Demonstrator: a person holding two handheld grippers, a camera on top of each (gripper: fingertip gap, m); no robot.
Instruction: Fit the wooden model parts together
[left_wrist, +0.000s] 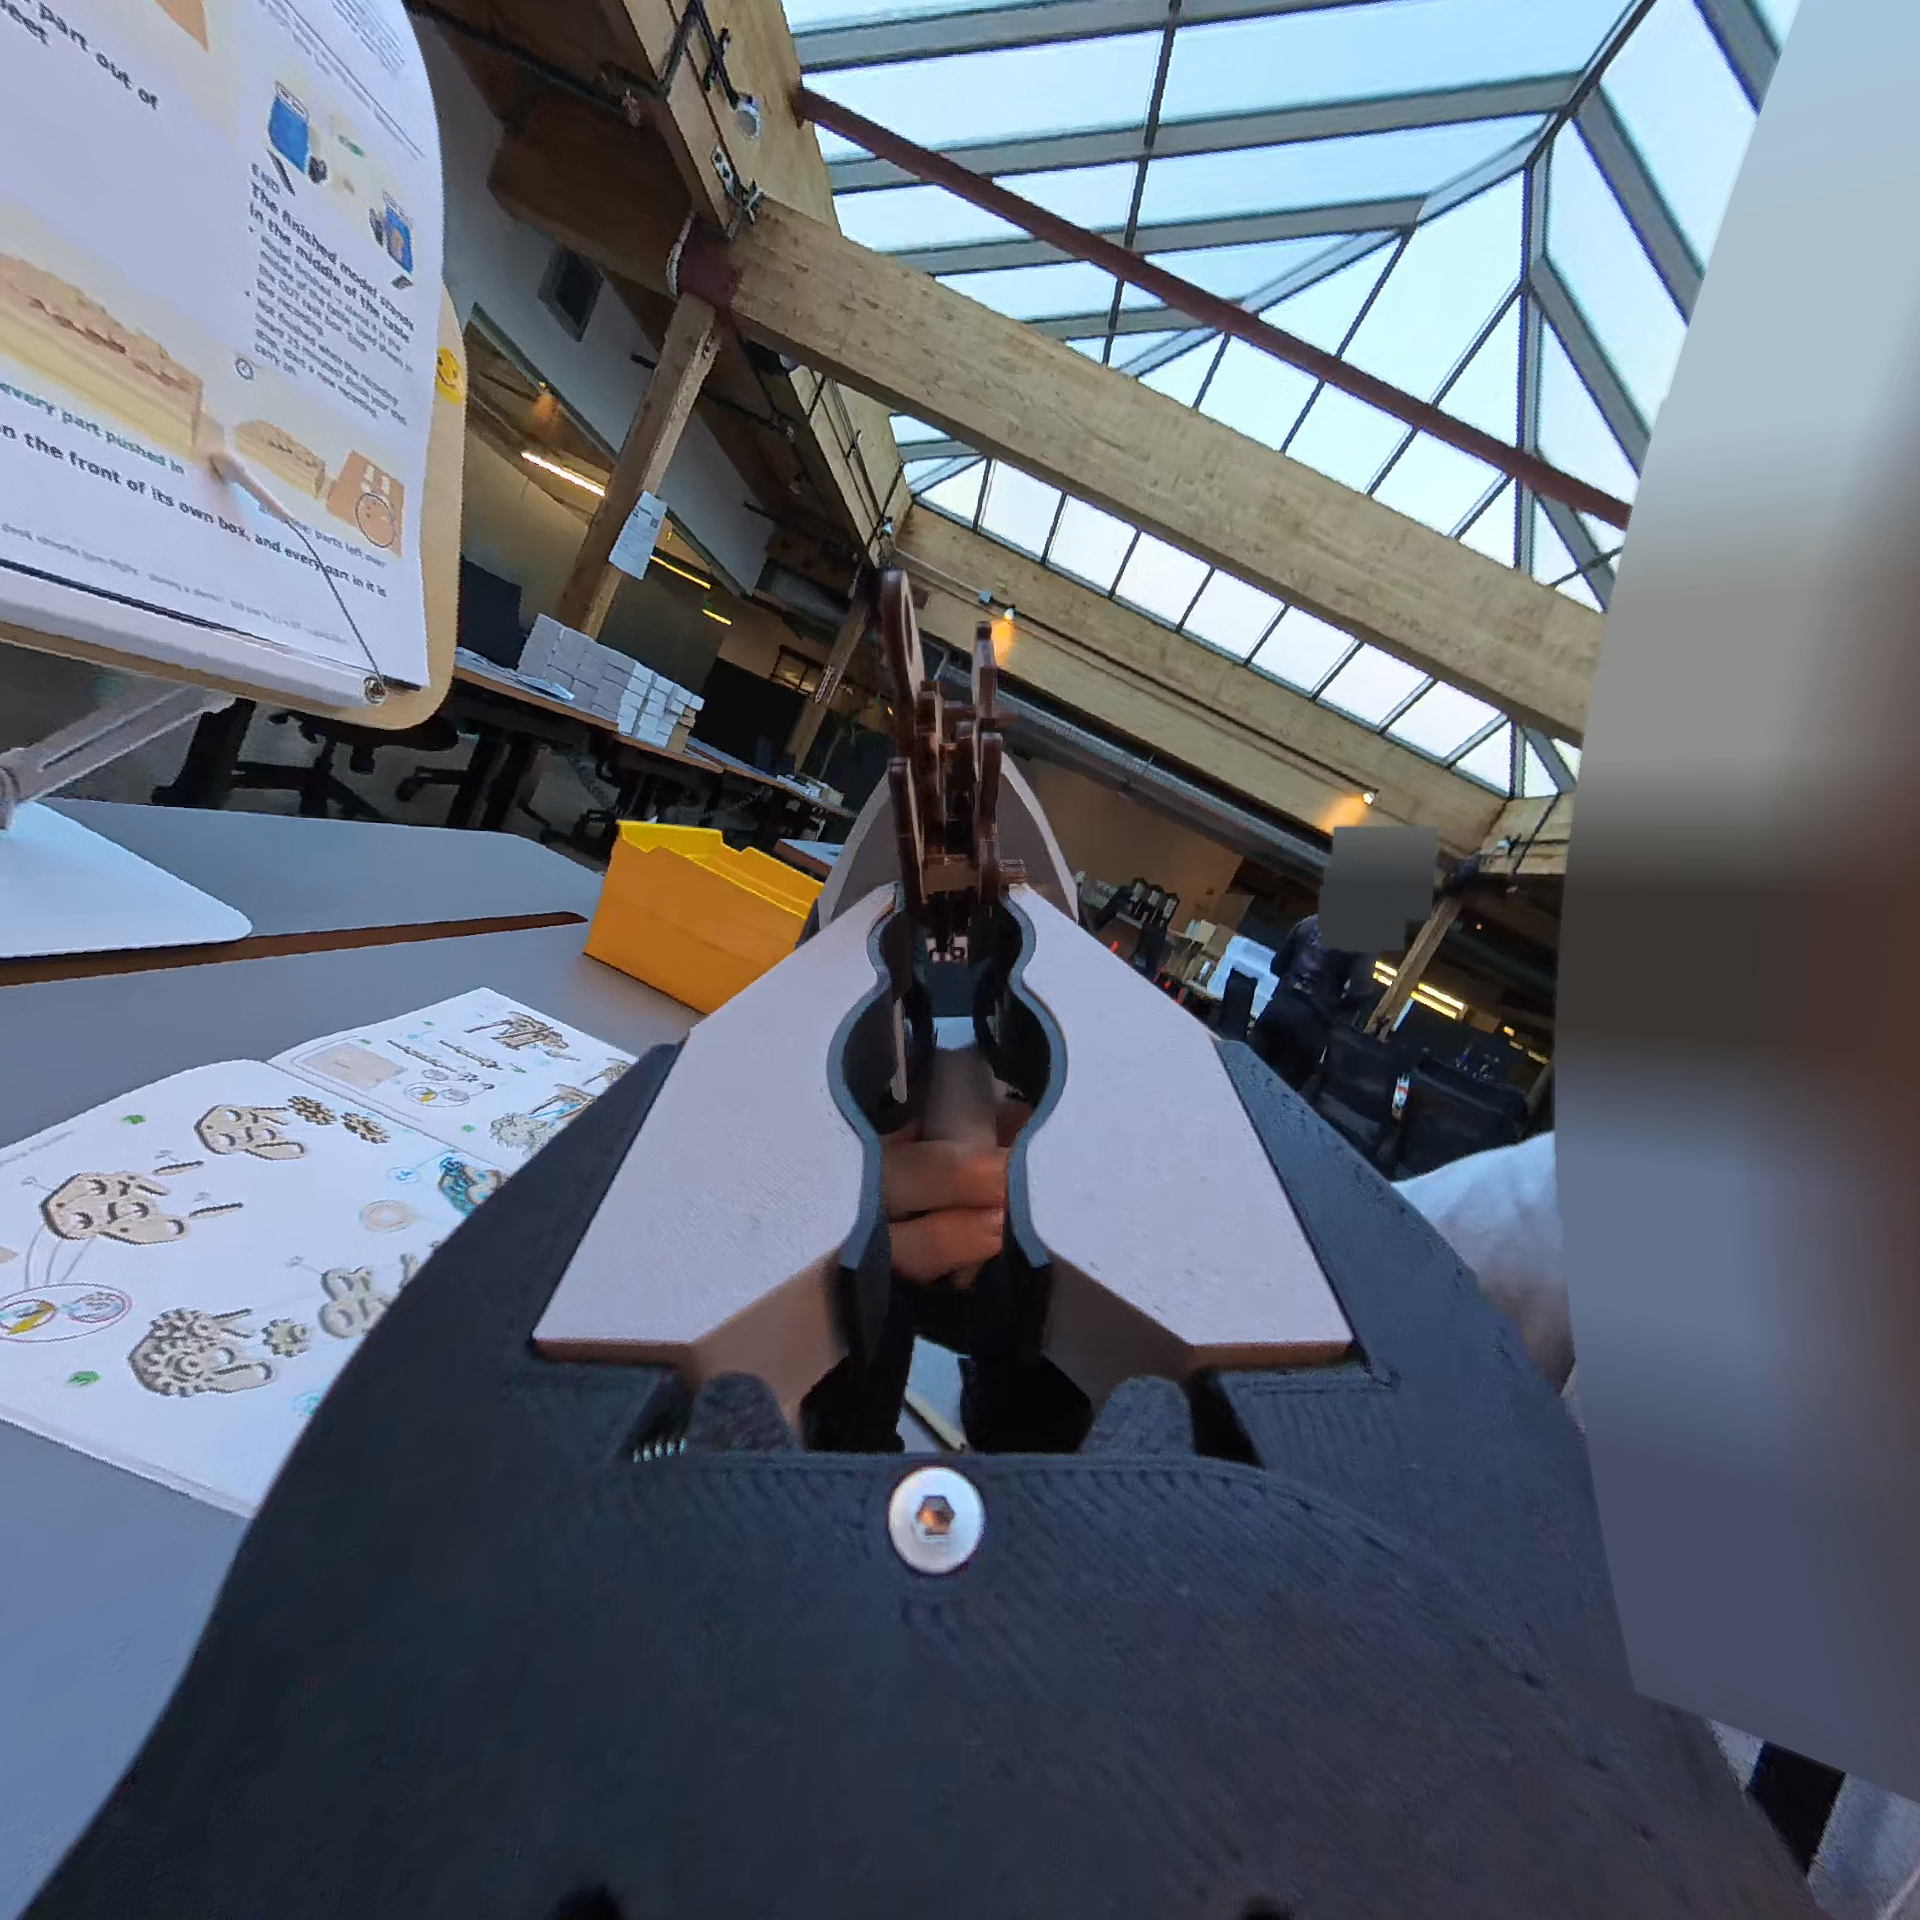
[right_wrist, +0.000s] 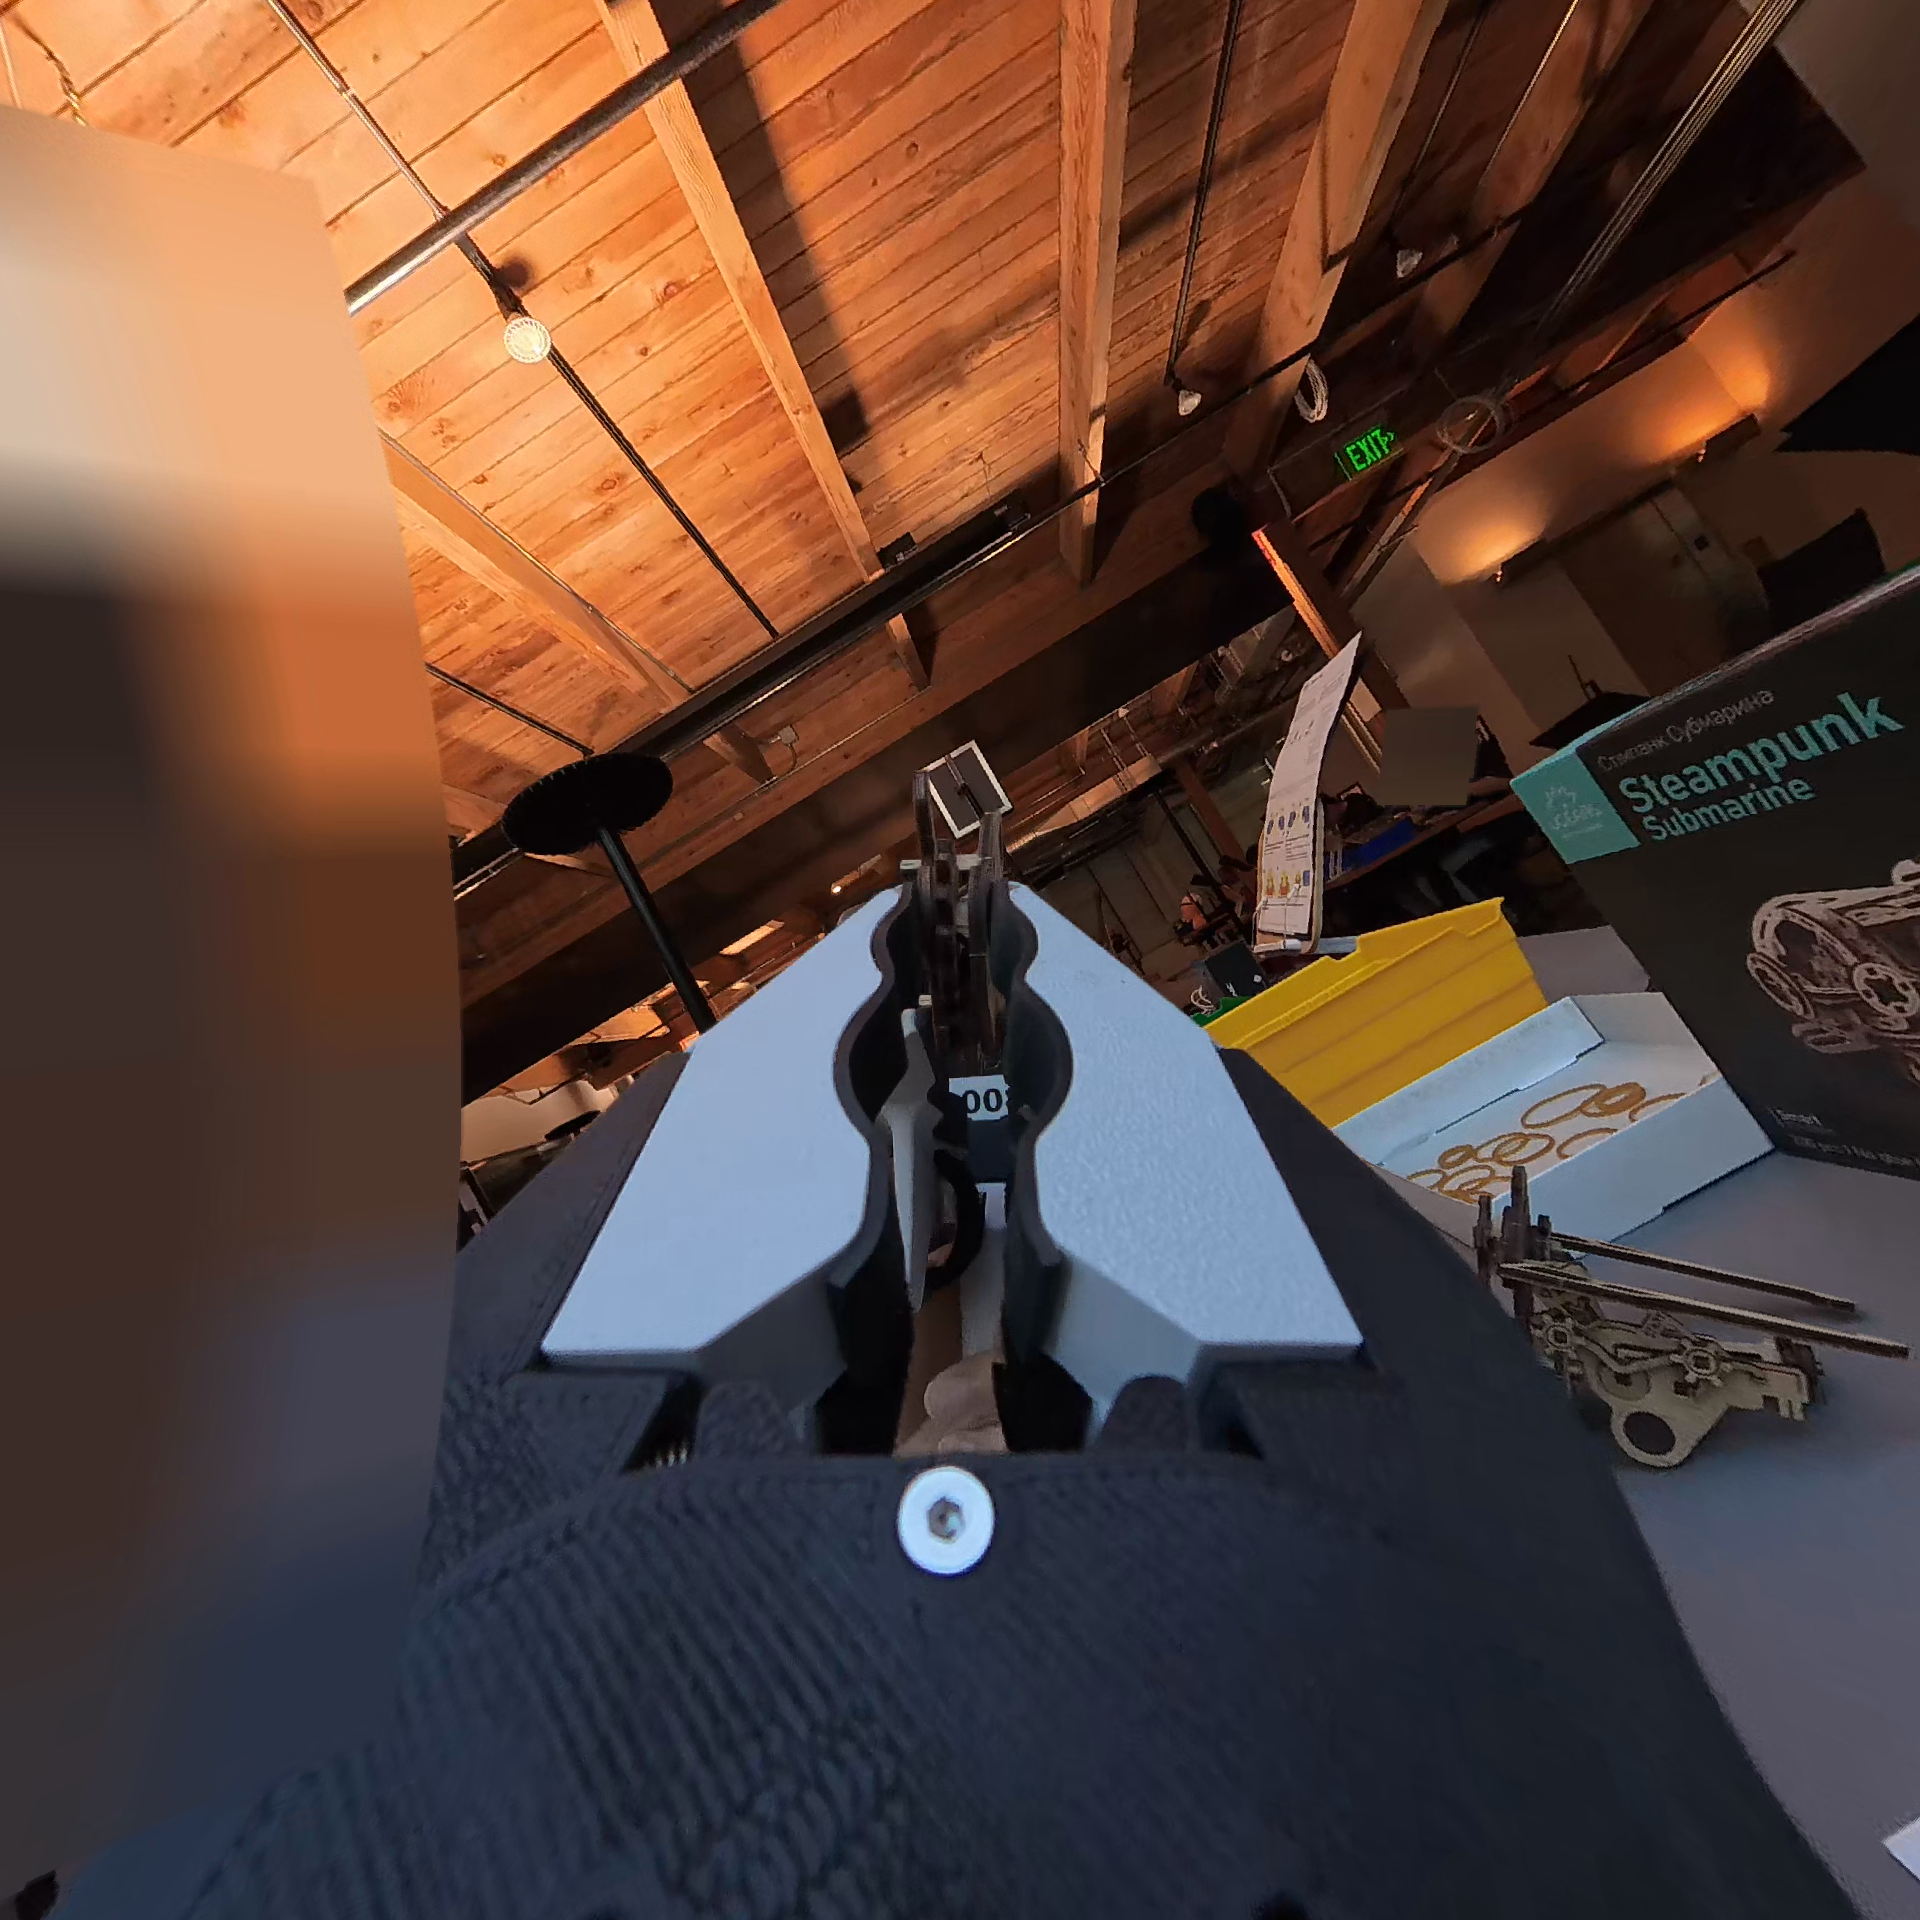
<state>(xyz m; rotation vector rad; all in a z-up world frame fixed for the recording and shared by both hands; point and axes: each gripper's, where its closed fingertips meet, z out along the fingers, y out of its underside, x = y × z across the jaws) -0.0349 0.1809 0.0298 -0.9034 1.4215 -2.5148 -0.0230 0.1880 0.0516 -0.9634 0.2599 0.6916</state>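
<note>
We see a grey table (left_wrist: 312, 997) with a dark seam across it. On it, left wrist view: open instruction booklet (left_wrist: 260, 1216), orange bin (left_wrist: 691, 914), white stand base (left_wrist: 94, 894). Right wrist view, same kind of grey table (right_wrist: 1766, 1538): yellow bin (right_wrist: 1382, 997), white tray (right_wrist: 1558, 1122) holding light wooden rings, dark model box (right_wrist: 1787, 914) standing just behind the tray, a wooden sub-assembly (right_wrist: 1652, 1340) with rods near the front.
</note>
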